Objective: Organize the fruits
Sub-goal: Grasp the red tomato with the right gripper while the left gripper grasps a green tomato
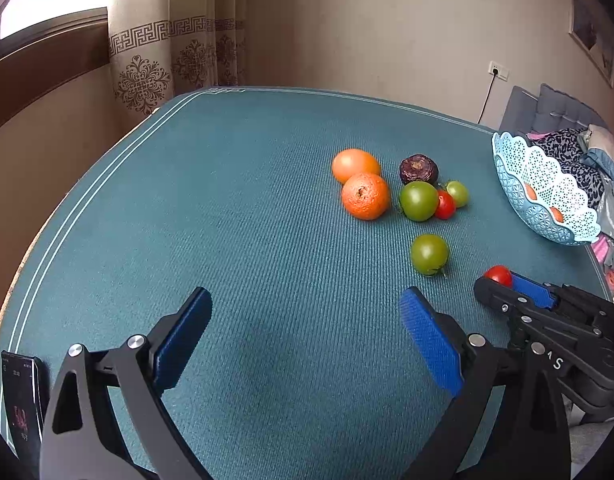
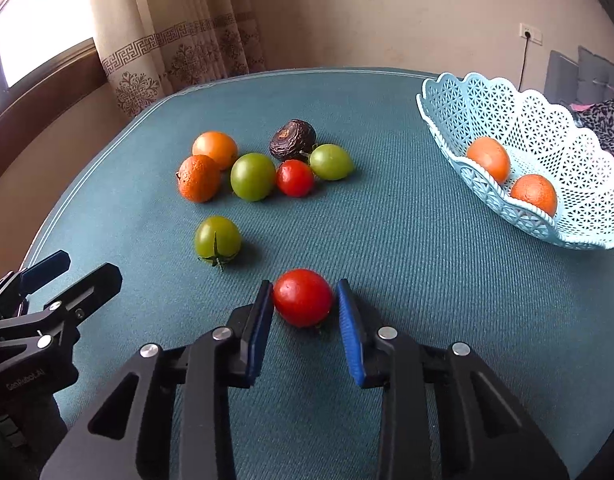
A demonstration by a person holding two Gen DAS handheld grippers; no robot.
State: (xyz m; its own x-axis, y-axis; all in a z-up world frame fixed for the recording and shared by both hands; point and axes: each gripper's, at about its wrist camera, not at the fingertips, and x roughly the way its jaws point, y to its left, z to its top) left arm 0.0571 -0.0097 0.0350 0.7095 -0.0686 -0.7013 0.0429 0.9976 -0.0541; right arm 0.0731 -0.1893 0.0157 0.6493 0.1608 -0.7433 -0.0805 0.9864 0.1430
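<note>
Now, down low on the green-blue bench: right gripper parted, with a red tomato sitting between its two blue pads. Left pad touching the tomato's skin, right pad just beside it with a thin gap, so not squeezing yet. Left gripper spread wide and holding nothing, only bare bench under it.

Near the red tomato, one green tomato all alone. Farther back, a little bunch close together: two oranges, two more green tomatoes, a small red tomato and a dark wrinkly fruit. Off to the right, near the bench edge, a light blue lacy basket with two orange fruits inside.
</note>
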